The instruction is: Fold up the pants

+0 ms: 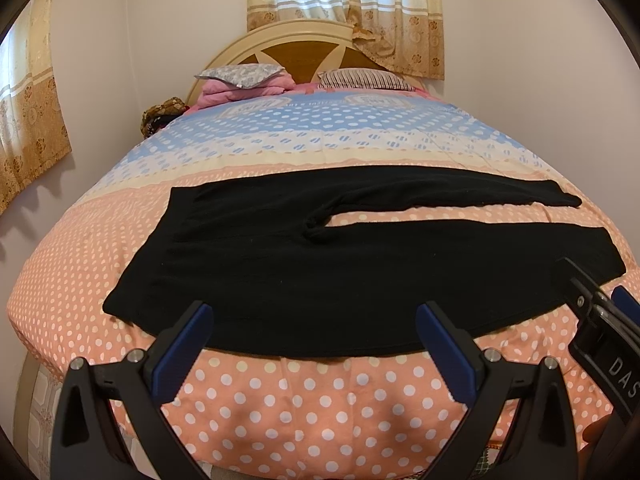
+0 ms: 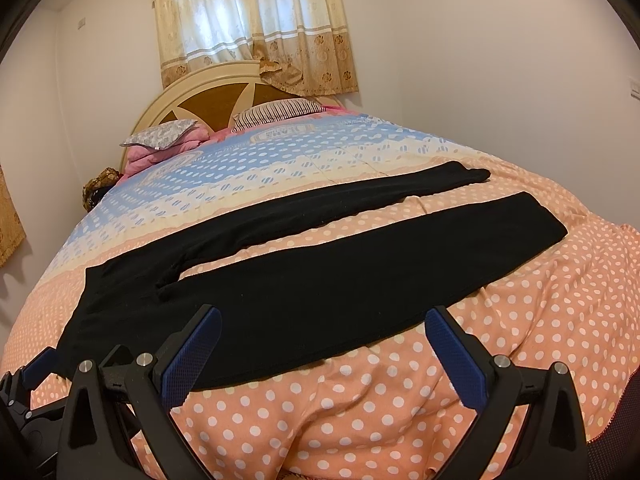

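**Black pants flat on bed, both grippers open at near edge**

Black pants (image 1: 320, 276) lie spread flat across the bed, w/ waistband to the left and both legs running out to the right. Legs are apart: a strip of bedspread shows between them from crotch to cuffs. Far leg is narrower and its cuff (image 1: 568, 199) sits further back than the near leg's cuff (image 1: 600, 256). Near leg's long edge runs close to the bed's front edge.

Left hand-held gripper (image 1: 316, 320) hangs just above the near hem of the pants, around the hip/thigh area, jaws spread wide, nothing between them. Right hand-held gripper (image 2: 324, 324) is over the near leg's lower edge, also spread wide and holding nothing. In the left wrist view the right one shows at the right margin, beside the near cuff; in the right wrist view the left one shows at lower left by the waistband corner.

Bedspread (image 1: 320, 396) is peach w/ white dots up front, blue-and-white bands further back. Pillows (image 1: 240, 74) and pink bedding sit at the headboard (image 1: 304, 50); patterned curtains (image 1: 348, 4) hang behind.
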Motion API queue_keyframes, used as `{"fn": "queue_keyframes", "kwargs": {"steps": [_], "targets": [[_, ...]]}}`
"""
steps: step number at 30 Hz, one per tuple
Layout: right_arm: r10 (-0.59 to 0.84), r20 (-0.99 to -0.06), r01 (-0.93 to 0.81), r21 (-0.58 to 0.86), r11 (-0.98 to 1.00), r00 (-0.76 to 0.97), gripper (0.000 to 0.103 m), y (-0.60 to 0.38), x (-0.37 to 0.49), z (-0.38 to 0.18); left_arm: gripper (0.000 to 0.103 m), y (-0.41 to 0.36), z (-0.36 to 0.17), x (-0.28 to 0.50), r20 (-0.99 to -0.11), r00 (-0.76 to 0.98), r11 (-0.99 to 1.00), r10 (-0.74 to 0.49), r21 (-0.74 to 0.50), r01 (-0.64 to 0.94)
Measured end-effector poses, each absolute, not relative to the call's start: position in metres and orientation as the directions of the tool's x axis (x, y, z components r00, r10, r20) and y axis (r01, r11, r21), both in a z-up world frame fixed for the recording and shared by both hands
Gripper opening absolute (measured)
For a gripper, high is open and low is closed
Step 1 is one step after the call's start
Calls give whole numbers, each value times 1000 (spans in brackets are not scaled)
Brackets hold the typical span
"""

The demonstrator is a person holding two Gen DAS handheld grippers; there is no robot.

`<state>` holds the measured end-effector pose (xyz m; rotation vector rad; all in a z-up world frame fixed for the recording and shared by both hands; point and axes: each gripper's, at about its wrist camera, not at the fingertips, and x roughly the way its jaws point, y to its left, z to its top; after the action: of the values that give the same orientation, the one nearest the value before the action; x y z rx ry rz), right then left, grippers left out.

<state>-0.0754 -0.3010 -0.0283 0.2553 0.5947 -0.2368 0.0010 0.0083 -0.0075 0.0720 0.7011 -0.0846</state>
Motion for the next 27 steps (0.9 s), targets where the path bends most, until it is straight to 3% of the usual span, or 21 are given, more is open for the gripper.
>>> {"fn": "queue_keyframes", "kwargs": {"steps": [27], "targets": [[-145, -581, 291, 167, 942, 801, 102, -300, -75, -30, 103, 8, -7, 1, -647, 761, 994, -53, 39, 102]]}}
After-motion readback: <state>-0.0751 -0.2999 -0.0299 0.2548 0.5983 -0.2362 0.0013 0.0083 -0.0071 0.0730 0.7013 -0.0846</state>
